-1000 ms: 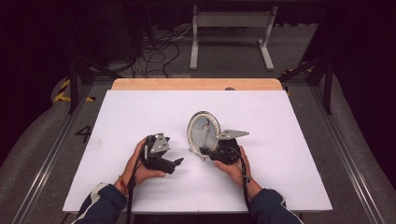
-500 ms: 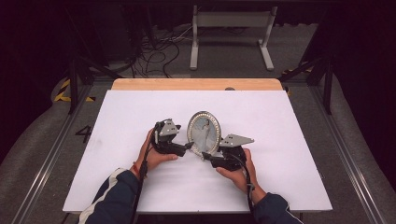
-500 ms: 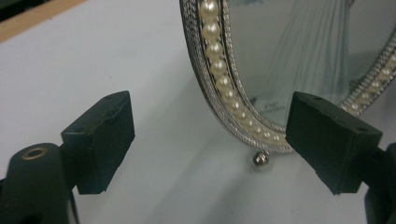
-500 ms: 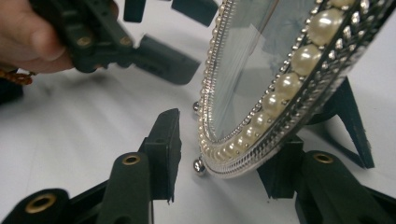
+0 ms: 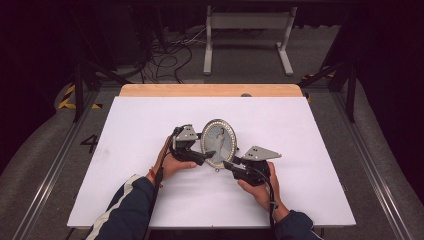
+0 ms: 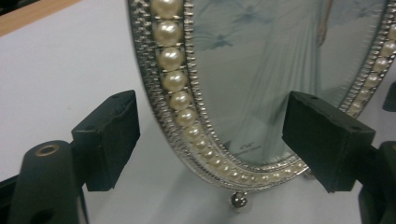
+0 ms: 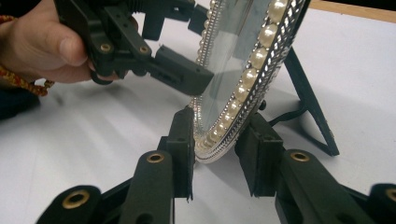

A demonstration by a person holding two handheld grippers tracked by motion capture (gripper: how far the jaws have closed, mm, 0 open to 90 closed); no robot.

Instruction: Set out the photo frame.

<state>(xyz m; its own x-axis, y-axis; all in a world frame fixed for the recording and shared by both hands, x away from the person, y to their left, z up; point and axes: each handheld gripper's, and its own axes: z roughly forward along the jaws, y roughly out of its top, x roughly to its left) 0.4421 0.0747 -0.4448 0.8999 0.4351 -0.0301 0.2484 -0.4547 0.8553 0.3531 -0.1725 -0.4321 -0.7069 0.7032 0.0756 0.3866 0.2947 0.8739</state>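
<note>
An oval picture frame (image 5: pixel 218 142) with a pearl rim stands upright mid-table on its black easel leg (image 7: pixel 310 102). My left gripper (image 5: pixel 207 153) reaches in from the left. Its jaws straddle the frame's lower left rim (image 6: pixel 187 112) and have just been closing, but the left gripper (image 6: pixel 210 140) stays open with its pads off the frame. One of its fingers (image 7: pixel 180 72) hovers in front of the glass. My right gripper (image 5: pixel 226 164) comes from the lower right. Its jaws have just been closing, and the right gripper (image 7: pixel 217 144) is shut on the frame's bottom rim (image 7: pixel 219 135).
The white tabletop (image 5: pixel 310 130) has a wooden strip (image 5: pixel 210 90) along its far edge. Beyond it, on the dark floor, are loose cables (image 5: pixel 170 60) and a grey stand (image 5: pixel 247 35). A metal rail (image 5: pixel 380 170) runs beside the table on the right.
My left gripper has travelled right, from open table to the frame's left rim. The right hand has slid down and right, and its jaws now sit at the frame's bottom rim.
</note>
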